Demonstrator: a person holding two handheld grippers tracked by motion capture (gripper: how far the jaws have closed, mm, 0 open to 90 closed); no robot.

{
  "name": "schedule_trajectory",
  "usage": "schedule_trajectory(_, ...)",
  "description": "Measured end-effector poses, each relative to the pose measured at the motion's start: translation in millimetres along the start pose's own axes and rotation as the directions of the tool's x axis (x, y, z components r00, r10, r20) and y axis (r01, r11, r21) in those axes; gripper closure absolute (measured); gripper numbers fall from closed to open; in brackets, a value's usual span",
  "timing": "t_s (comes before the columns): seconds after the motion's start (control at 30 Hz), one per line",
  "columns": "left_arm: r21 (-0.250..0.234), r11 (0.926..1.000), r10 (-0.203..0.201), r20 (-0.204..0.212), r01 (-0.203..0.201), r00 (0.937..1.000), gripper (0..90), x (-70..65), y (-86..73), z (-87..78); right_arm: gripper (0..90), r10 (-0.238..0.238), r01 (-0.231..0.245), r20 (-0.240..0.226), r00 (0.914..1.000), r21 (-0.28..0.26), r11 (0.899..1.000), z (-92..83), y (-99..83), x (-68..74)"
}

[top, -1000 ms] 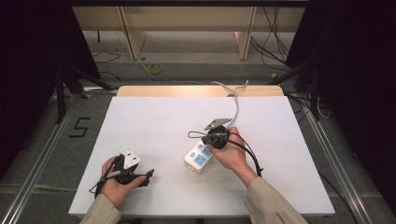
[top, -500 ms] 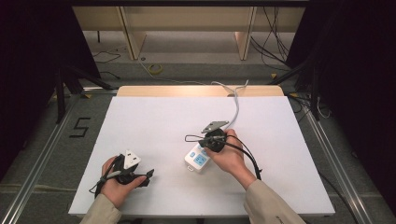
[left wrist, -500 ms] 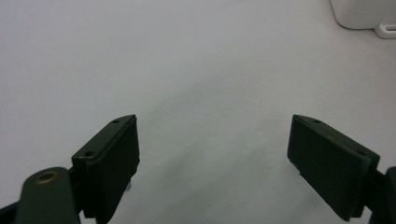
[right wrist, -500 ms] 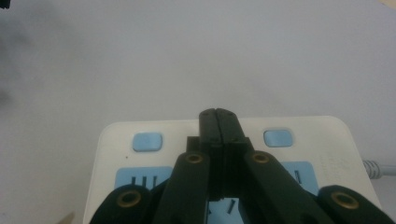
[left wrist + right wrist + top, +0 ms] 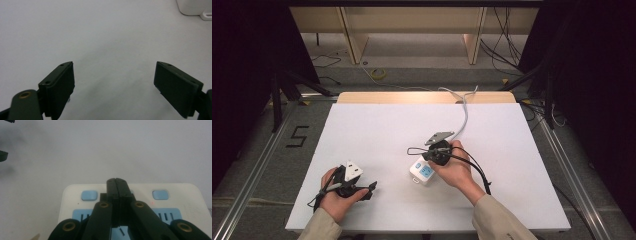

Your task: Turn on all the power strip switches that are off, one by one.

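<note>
The right gripper [image 5: 116, 181], jaws pressed together, has been lowered onto the power strip [image 5: 423, 173] near the worktop [image 5: 377, 125] centre, its tip set between two blue buttons [image 5: 89, 195]; a switch press seems intended. The left gripper [image 5: 113, 82] is held apart, idle, nearby.

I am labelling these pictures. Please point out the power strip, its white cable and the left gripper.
power strip [image 5: 422, 172], high view, blue-and-white top face.
white cable [image 5: 465, 112], high view, middle of its run.
left gripper [image 5: 113, 86], left gripper view, midway between its open jaws.
</note>
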State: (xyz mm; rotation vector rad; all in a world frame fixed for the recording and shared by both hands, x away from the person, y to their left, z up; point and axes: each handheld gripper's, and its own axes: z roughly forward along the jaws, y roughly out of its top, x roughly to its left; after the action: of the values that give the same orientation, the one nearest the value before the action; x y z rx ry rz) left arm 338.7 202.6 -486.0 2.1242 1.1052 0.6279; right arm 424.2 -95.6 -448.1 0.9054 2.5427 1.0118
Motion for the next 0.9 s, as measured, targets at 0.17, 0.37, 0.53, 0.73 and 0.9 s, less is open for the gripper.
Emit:
schedule_trajectory(0.17, 0.000, 1.0000, -0.001, 0.000, 0.001, 1.0000, 16.7, 0.0, 0.0, 0.1, 90.0, -0.003, 0.003, -0.018, 0.9998, 0.001, 1.000, 2.3, 0.2, 2.9)
schedule_trajectory(0.37, 0.000, 1.0000, 0.001, -0.001, -0.001, 1.0000, 16.7, 0.1, 0.0, 0.0, 90.0, -0.007, 0.007, -0.026, 0.9996, 0.008, 1.000, 4.7, 0.4, 6.4)
schedule_trajectory(0.53, 0.000, 1.0000, 0.000, 0.000, 0.000, 1.0000, 16.7, 0.2, 0.0, -0.1, 90.0, -0.015, 0.015, -0.029, 0.9995, 0.005, 1.000, 6.0, 1.1, 8.9)
schedule_trajectory(0.73, 0.000, 1.0000, 0.000, -0.001, 0.000, 1.0000, 16.7, 0.2, 0.0, -0.1, 90.0, -0.020, 0.020, -0.033, 0.9993, 0.010, 1.000, 6.9, 1.4, 10.4)
schedule_trajectory(0.9, 0.000, 1.0000, 0.000, -0.001, 0.000, 1.0000, 16.7, 0.2, 0.1, -0.2, 90.0, -0.018, 0.018, -0.035, 0.9992, 0.012, 1.000, 7.5, 1.8, 12.2)
